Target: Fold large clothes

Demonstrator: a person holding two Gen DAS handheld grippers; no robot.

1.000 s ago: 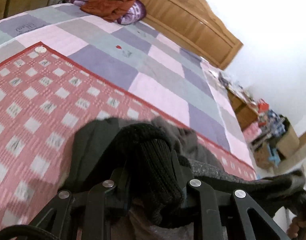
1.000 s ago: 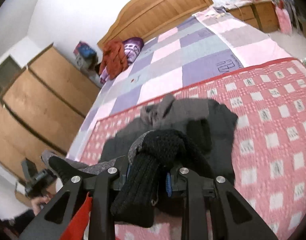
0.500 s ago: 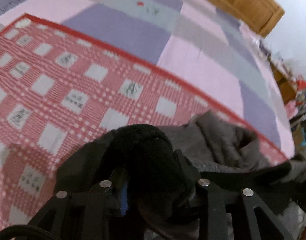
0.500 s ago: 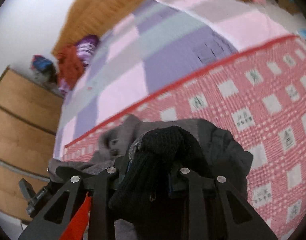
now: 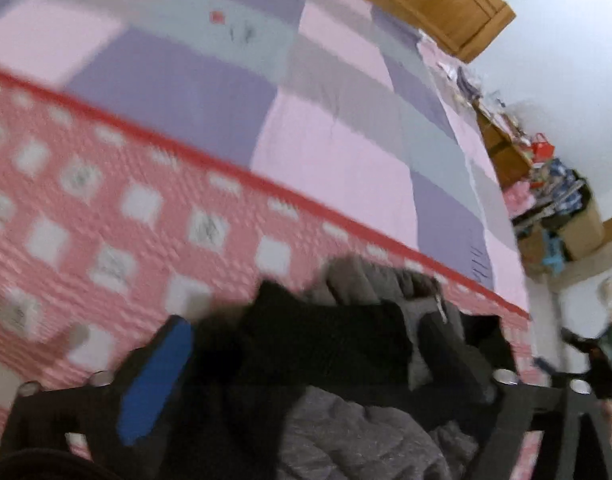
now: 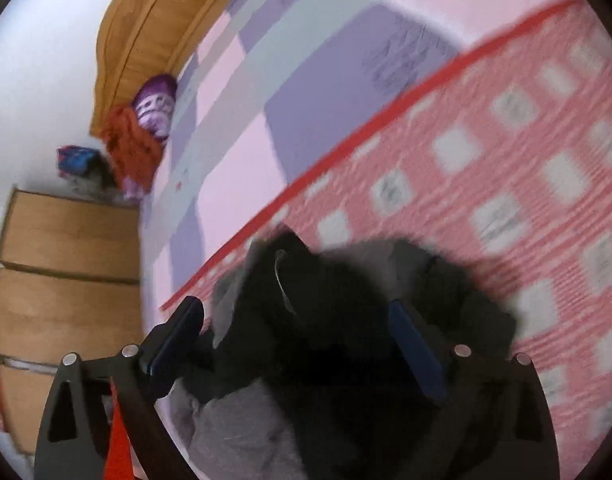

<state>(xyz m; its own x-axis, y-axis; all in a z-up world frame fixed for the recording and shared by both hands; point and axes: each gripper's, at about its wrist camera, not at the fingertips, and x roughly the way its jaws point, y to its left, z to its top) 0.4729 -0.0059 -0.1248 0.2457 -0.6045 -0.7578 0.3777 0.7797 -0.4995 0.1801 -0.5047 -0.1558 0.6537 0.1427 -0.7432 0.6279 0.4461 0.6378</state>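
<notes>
A dark grey and black jacket [image 5: 365, 440] lies bunched on the pink checked blanket [image 5: 106, 220], close under both cameras. My left gripper [image 5: 306, 352] is opening wide. Its blue-padded left finger [image 5: 158, 376] stands clear of the cloth, and the black knit cuff [image 5: 329, 344] lies loose between the jaws. My right gripper [image 6: 294, 336] is opening too, its blue pads [image 6: 413, 344] spread on either side of the jacket [image 6: 345, 360] without pressing it. Both views are blurred by motion.
The pink blanket [image 6: 505, 160] covers the near part of a bed with a pink, purple and grey patchwork sheet [image 5: 325, 140]. A wooden headboard [image 6: 146, 20] and an orange clothes pile [image 6: 130, 148] are at the far end. Wooden drawers [image 6: 66, 260] and a cluttered shelf [image 5: 553, 200] flank the bed.
Both grippers were shut on the jacket's black knit cuffs; now both stand wide open and the cuffs lie loose on the jacket. Both cameras have moved forward and down over the bed.
</notes>
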